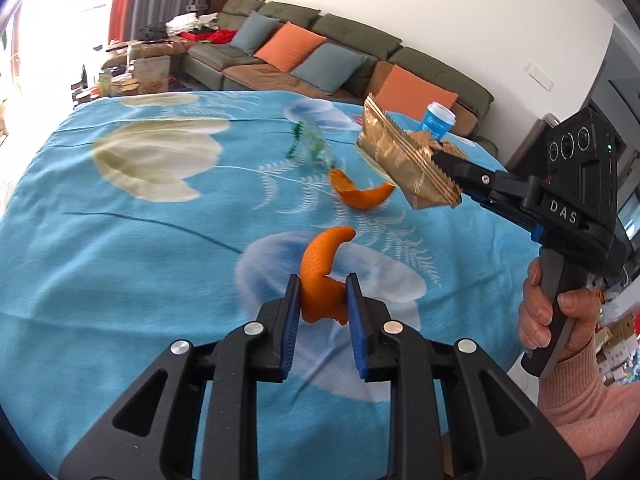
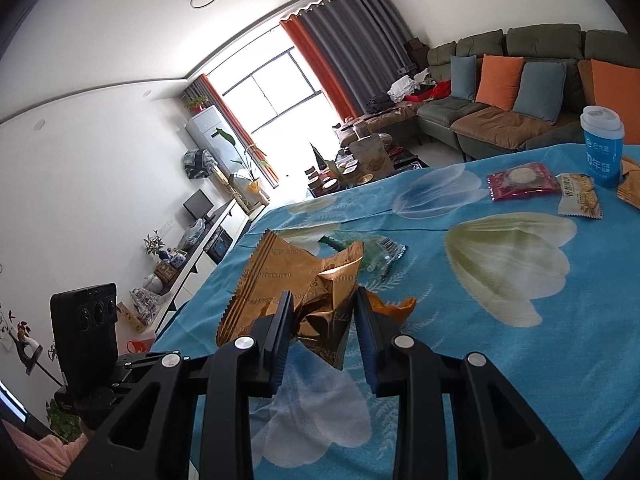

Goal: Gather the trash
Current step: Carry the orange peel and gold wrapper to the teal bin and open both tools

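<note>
My left gripper (image 1: pixel 323 289) is shut on a curled orange peel (image 1: pixel 320 272) and holds it above the blue flowered cloth (image 1: pixel 120 260). A second orange peel (image 1: pixel 360 194) lies on the cloth further on. My right gripper (image 2: pixel 322 306) is shut on a crumpled gold snack wrapper (image 2: pixel 308 292), lifted off the cloth; it also shows in the left wrist view (image 1: pixel 400 160), held by the right gripper (image 1: pixel 438 160). A clear green-printed wrapper (image 1: pixel 310 144) lies beyond the peels, also in the right wrist view (image 2: pixel 376 252).
A blue paper cup (image 2: pixel 602 146) stands at the table's far side, also in the left view (image 1: pixel 438 120). A red-wrapped snack (image 2: pixel 522 180) and a biscuit packet (image 2: pixel 578 196) lie near it. A sofa (image 1: pixel 320 52) with cushions runs behind the table.
</note>
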Action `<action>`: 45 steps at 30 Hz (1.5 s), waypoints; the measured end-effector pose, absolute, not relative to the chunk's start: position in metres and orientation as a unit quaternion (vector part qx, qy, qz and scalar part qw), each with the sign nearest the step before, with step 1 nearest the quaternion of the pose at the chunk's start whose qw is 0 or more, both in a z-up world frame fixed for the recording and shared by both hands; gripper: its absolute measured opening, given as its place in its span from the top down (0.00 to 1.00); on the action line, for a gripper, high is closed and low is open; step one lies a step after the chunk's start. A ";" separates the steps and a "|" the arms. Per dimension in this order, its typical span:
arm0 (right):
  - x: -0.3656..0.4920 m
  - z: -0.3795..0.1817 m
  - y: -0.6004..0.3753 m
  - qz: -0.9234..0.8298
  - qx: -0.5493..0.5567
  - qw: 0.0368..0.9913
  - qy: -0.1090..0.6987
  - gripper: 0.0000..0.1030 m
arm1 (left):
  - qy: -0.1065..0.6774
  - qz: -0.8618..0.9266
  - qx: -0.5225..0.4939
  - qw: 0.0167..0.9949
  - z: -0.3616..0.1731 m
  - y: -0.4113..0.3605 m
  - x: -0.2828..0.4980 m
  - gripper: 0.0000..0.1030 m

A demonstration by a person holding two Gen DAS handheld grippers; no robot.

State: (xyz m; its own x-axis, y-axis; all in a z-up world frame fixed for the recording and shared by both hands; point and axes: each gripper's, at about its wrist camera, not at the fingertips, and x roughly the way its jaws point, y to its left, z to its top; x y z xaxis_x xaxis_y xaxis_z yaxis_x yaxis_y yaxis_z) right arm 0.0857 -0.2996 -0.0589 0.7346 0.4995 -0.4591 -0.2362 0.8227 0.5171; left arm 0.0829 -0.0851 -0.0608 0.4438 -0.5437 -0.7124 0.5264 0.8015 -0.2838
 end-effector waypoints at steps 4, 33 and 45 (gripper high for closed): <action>0.090 -0.060 -0.284 0.219 0.211 0.902 0.307 0.72 | 0.420 -0.297 -0.018 0.857 -0.058 -0.065 0.080 0.78; 0.102 -0.054 -0.184 0.306 0.163 0.880 0.324 0.72 | 0.396 -0.204 -0.071 0.892 -0.045 0.037 0.068 0.78; 0.108 -0.049 -0.146 0.339 0.147 0.869 0.329 0.72 | 0.390 -0.173 -0.086 0.901 -0.042 0.068 0.063 0.78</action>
